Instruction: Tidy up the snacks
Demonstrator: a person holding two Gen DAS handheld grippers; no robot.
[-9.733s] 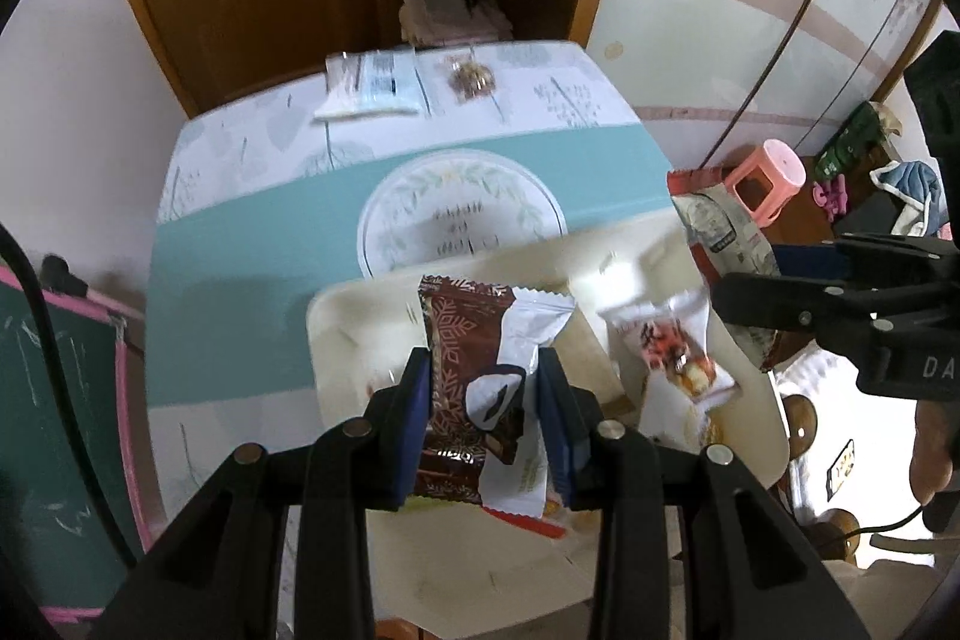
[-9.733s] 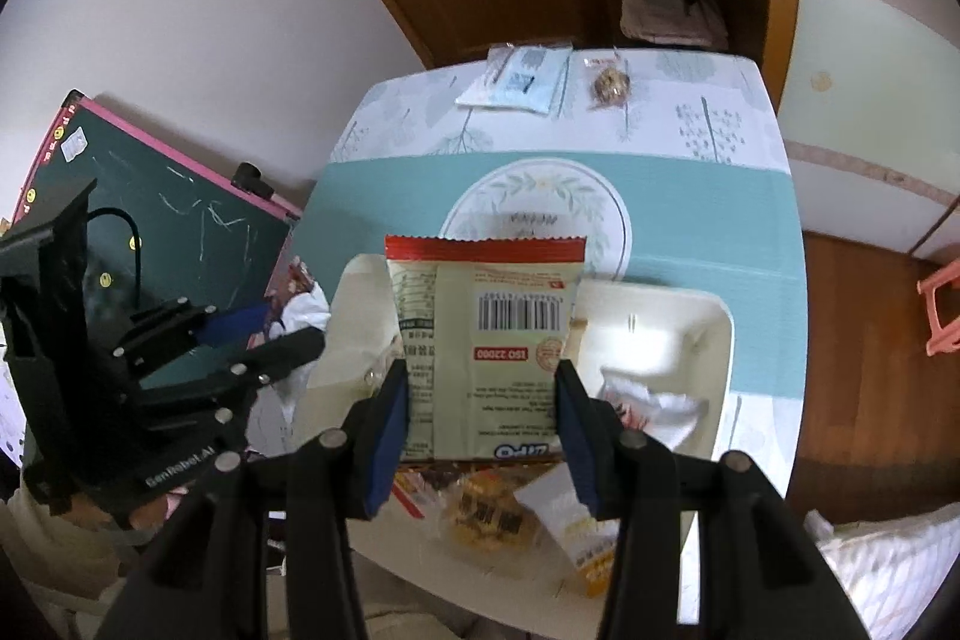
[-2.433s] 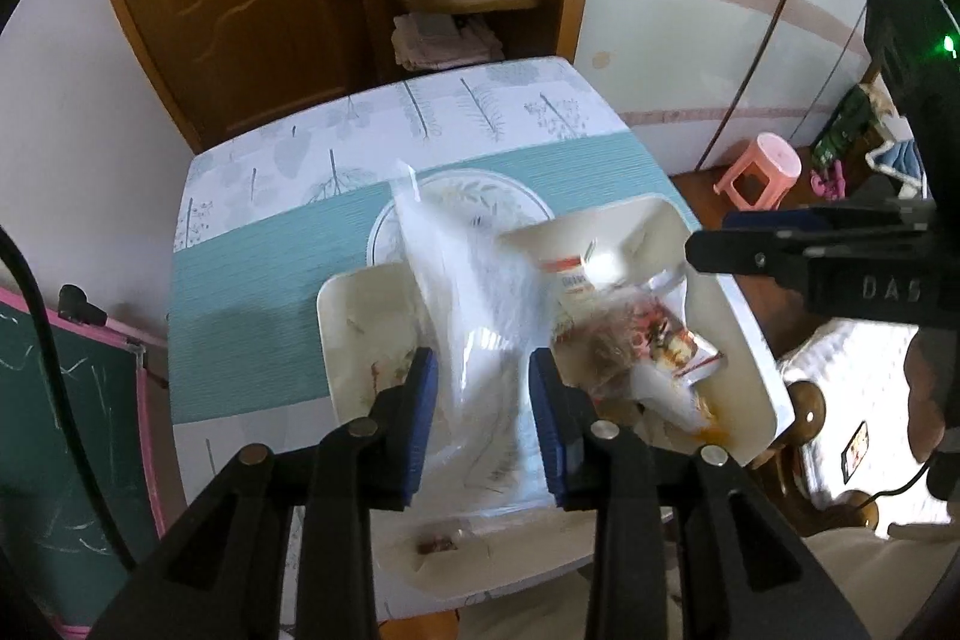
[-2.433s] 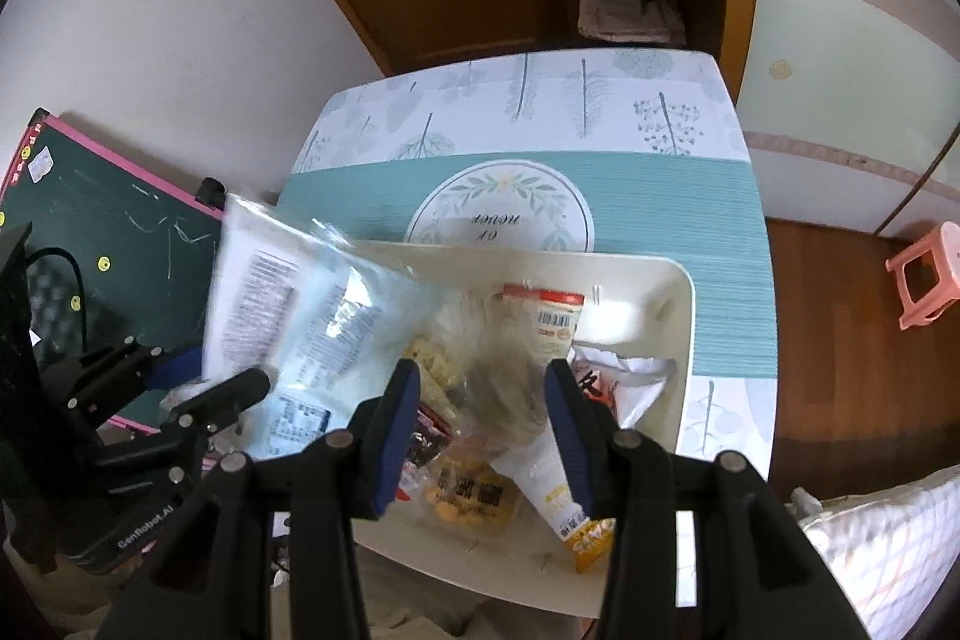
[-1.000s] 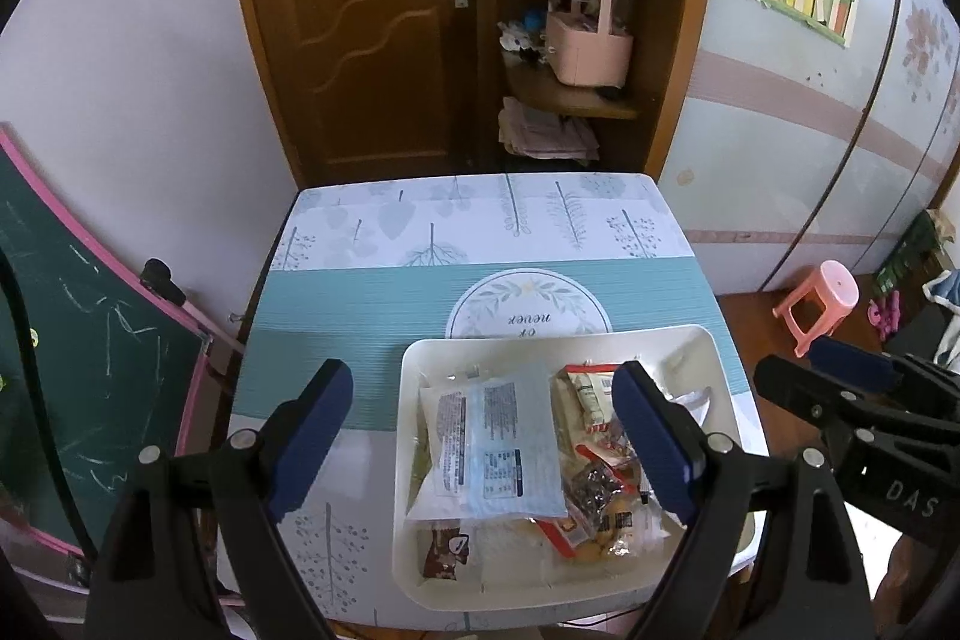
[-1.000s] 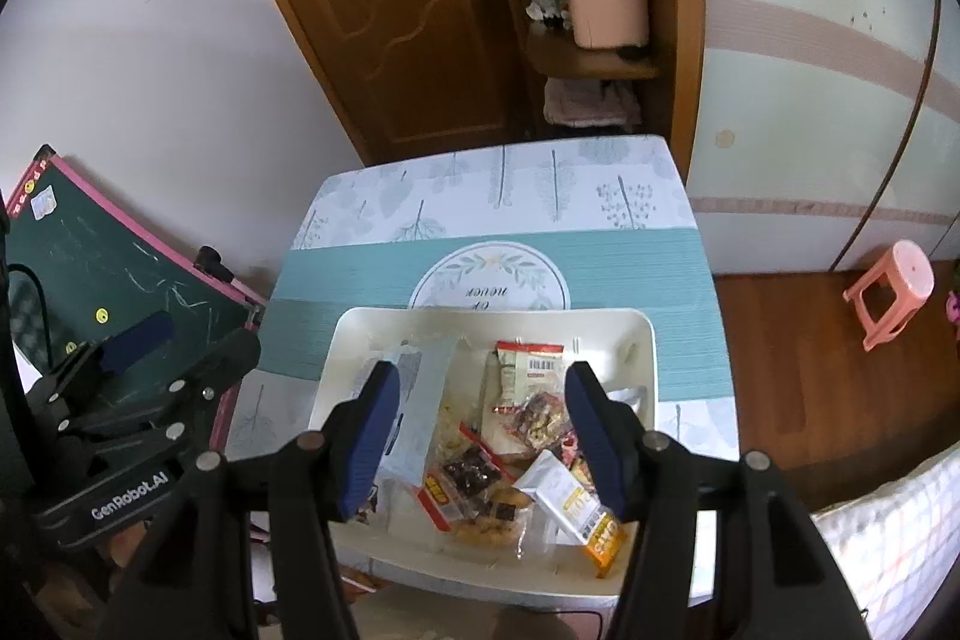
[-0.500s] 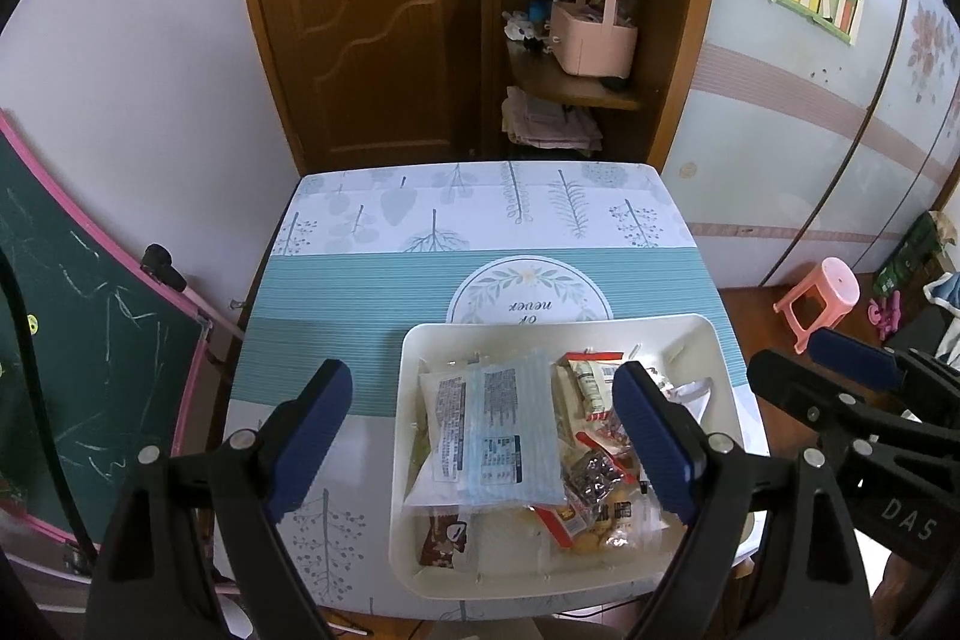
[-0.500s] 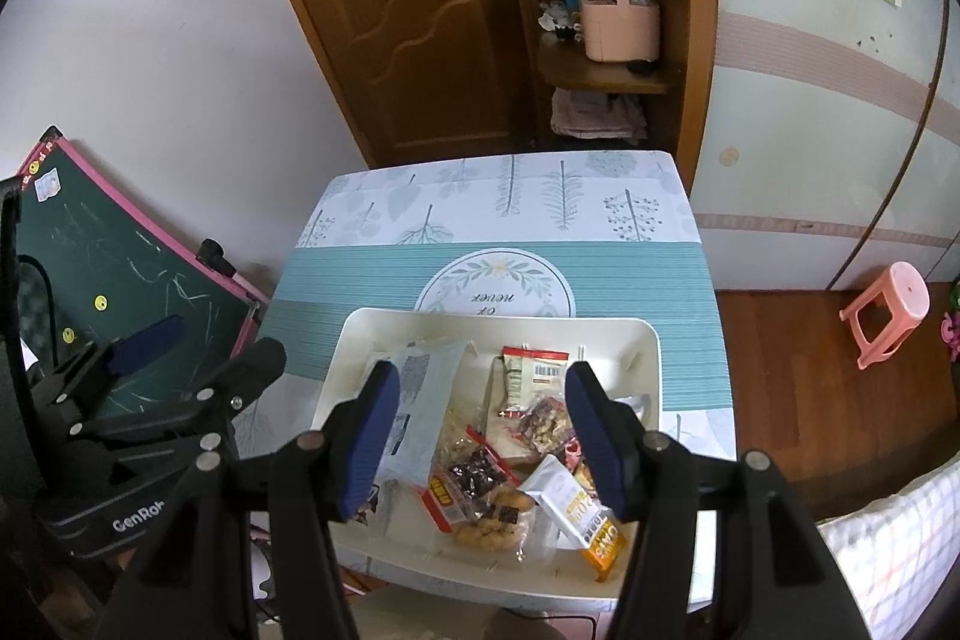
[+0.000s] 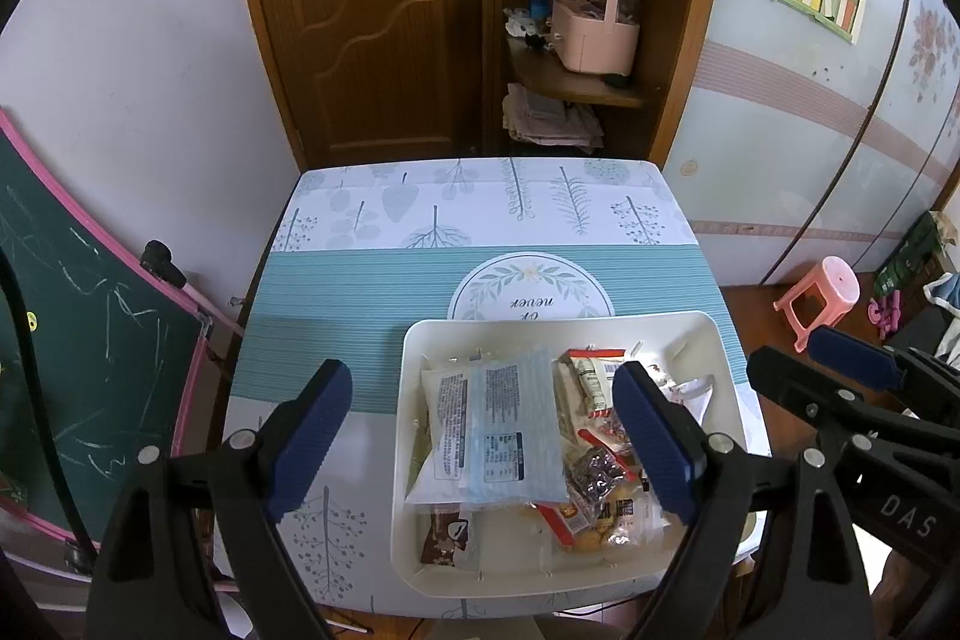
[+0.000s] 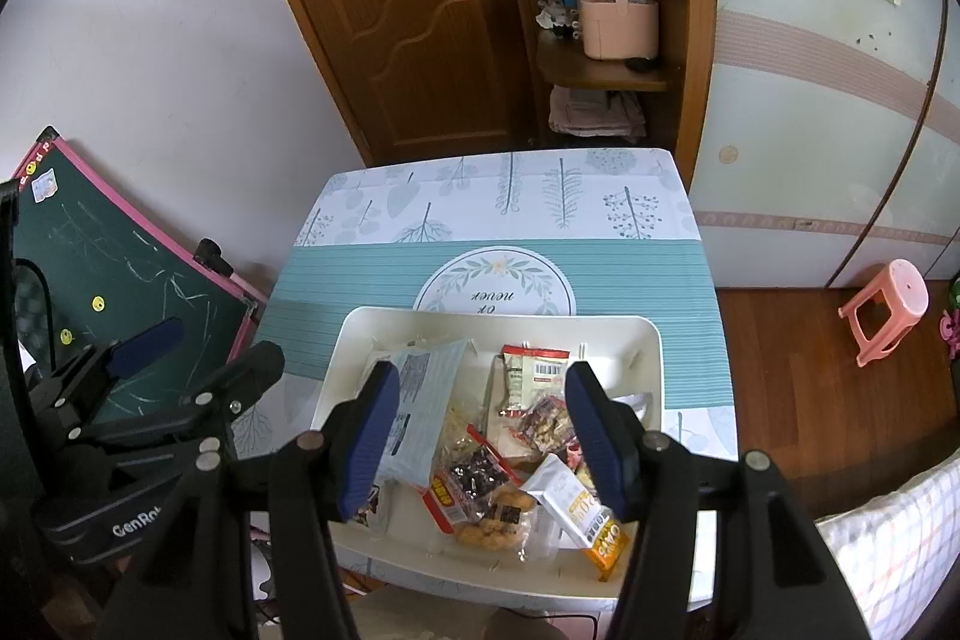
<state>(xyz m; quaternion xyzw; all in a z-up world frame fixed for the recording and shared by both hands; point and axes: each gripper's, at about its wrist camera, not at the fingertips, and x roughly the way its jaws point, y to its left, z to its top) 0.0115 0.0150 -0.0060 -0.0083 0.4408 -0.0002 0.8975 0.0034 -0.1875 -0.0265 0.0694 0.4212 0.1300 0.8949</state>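
Where the table (image 9: 336,316) meets the far wall: wooden door (image 9: 360,10), corner shelf with pink basket (image 9: 594,34); chalkboard (image 9: 78,370) off its left edge, pink stool (image 10: 888,310) off its right. White tray (image 9: 414,340) at the near edge holds the snacks (image 10: 480,466) (packets heaped). Left gripper (image 9: 480,442) spread wide, right gripper (image 10: 480,442) parted, both empty, above the tray, clear of the packets.

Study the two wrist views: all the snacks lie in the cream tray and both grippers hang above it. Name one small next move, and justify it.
Probably none beyond drawing both grippers back. The left gripper and the right gripper are both open and empty, the cream tray already holds the blue-printed clear packet and the other snacks, and the table shows no snack outside the tray, so the sorting looks finished.
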